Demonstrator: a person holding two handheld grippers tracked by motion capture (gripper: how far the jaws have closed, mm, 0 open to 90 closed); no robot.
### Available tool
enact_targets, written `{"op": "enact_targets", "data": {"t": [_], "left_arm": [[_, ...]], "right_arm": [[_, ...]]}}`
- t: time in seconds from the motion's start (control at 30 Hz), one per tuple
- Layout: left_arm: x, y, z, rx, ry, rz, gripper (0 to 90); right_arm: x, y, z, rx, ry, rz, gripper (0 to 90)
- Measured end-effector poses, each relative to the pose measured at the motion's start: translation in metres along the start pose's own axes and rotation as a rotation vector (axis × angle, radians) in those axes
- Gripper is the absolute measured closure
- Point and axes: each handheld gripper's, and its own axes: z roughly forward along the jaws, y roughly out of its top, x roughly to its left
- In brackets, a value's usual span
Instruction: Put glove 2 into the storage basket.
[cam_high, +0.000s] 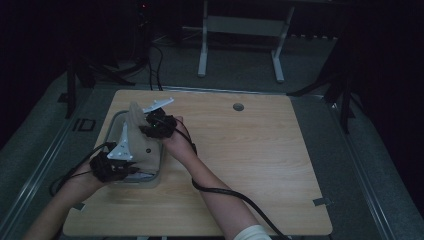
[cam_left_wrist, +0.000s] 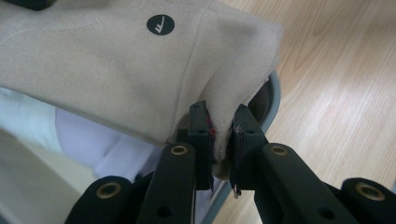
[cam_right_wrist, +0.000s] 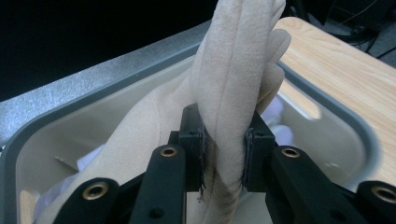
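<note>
The beige cloth (cam_high: 136, 134), a soft suede-like piece with a small round black label (cam_left_wrist: 160, 24), hangs lifted above the grey tub (cam_high: 161, 159) at about nine o'clock on the desk (cam_high: 250, 160), stretched between two grips. The left claw (cam_left_wrist: 223, 140) is clamped on a lower corner fold of the cloth, its jaws nearly together with a pinch of fabric between them; the right claw (cam_right_wrist: 223, 149) is clamped on a bunched upper fold that rises past its jaws. Under the cloth, inside the tub, lies some white fabric (cam_right_wrist: 275, 116). The step in hand looks like lifting the cloth out of the tub, or spreading it for folding; next the hands would need to rise together, keeping it taut so the hem clears the tub's rim (cam_right_wrist: 327, 100). The desk from twelve round to five o'clock lies bare, good room for laying it flat; the desk's near-left edge is close to the left hand.
</note>
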Motion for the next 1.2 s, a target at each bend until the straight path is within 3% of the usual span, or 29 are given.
{"op": "enact_targets", "data": {"t": [0.33, 0.67, 0.87, 1.1, 1.17, 1.2], "left_arm": [[0.012, -0.021, -0.001, 0.011, 0.005, -0.049, 81.2], [0.013, -0.024, 0.012, 0.030, -0.010, -0.055, 80.9], [0.015, -0.023, 0.018, 0.038, -0.026, -0.066, 80.3], [0.015, -0.025, 0.021, 0.036, -0.034, -0.080, 77.7], [0.016, -0.025, 0.019, 0.027, -0.036, -0.090, 73.7], [0.016, -0.025, 0.017, 0.021, -0.032, -0.089, 67.6]], "right_arm": [[0.010, 0.009, 0.027, 0.024, 0.013, -0.020, 74.0], [0.002, -0.009, 0.044, 0.092, -0.016, -0.014, 72.9], [-0.001, -0.014, 0.046, 0.097, -0.011, -0.008, 71.2], [-0.006, -0.016, 0.042, 0.089, -0.016, 0.006, 60.5], [-0.009, -0.015, 0.038, 0.088, -0.024, 0.006, 57.2], [-0.012, -0.013, 0.034, 0.086, -0.027, 0.015, 50.6]]}}
